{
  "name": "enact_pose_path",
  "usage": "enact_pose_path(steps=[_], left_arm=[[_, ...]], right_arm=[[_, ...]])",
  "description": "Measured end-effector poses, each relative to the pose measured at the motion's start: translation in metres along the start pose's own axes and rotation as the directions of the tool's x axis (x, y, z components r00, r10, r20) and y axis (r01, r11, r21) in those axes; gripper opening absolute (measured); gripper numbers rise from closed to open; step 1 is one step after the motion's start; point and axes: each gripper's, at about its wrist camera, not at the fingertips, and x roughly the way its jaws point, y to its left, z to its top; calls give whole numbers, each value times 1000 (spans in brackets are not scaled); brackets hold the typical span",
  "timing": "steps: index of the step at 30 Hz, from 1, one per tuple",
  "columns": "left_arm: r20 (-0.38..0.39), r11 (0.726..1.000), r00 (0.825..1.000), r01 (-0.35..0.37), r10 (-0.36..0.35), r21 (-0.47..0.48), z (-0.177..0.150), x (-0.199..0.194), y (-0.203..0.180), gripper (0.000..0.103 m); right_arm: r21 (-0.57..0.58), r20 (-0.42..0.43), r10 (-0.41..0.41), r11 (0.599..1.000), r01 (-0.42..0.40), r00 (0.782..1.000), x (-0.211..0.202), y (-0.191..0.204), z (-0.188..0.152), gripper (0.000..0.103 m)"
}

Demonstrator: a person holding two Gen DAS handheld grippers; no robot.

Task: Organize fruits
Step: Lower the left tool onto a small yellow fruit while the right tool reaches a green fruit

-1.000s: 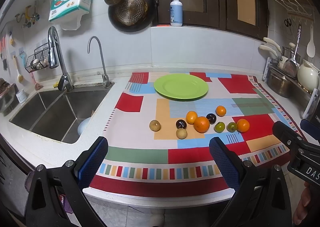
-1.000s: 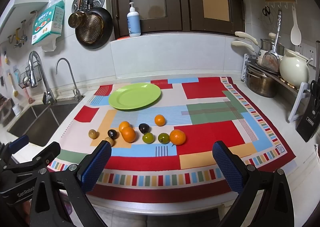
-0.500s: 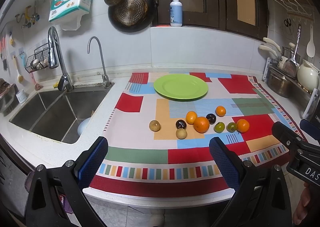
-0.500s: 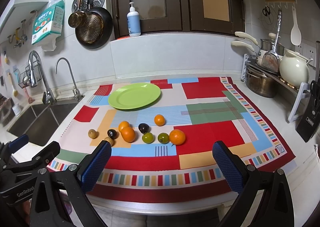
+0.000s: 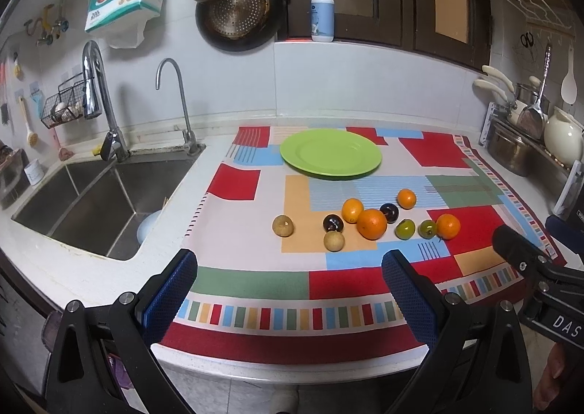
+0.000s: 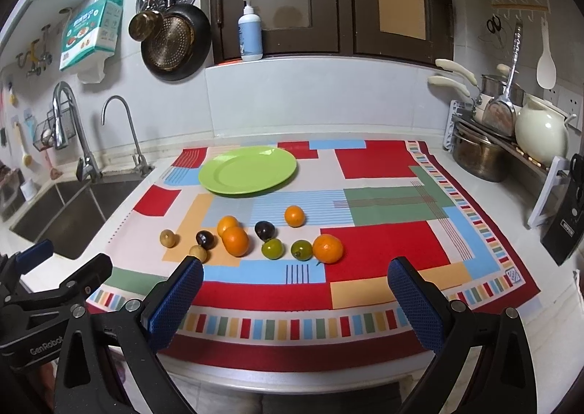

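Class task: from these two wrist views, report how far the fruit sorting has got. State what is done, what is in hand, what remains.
Done: nothing visible; the green plate is bare. In hand: nothing; the left gripper and right gripper both stand open over the cloth's near edge. Left: all ten fruits lie loose on the cloth, including the big orange, two green fruits, two dark ones and two tan ones.

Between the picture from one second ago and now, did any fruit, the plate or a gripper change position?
Nothing visibly changed. The left gripper and right gripper hang open at the counter's near edge, the fruits lie on the cloth, and the green plate holds nothing.
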Motion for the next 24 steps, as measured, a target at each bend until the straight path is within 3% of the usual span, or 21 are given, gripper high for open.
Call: enact_pose_path(steps=[12, 14, 18, 24], left_arm=[[12, 997, 998, 57, -58, 60, 4, 27, 5, 101], [17, 995, 997, 70, -72, 76, 6, 33, 4, 95], [22, 990, 995, 89, -92, 114, 8, 43, 1, 88], [6, 981, 992, 122, -124, 151, 8, 62, -9, 82]], right_arm=[[-49, -7, 42, 998, -42, 999, 26, 15, 7, 102], [-65, 0, 41, 997, -40, 999, 31, 18, 9, 102], [-118, 6, 26, 993, -25, 1000, 43, 23, 10, 99], [-98, -56, 41, 994, -46, 998, 70, 18, 9, 87]])
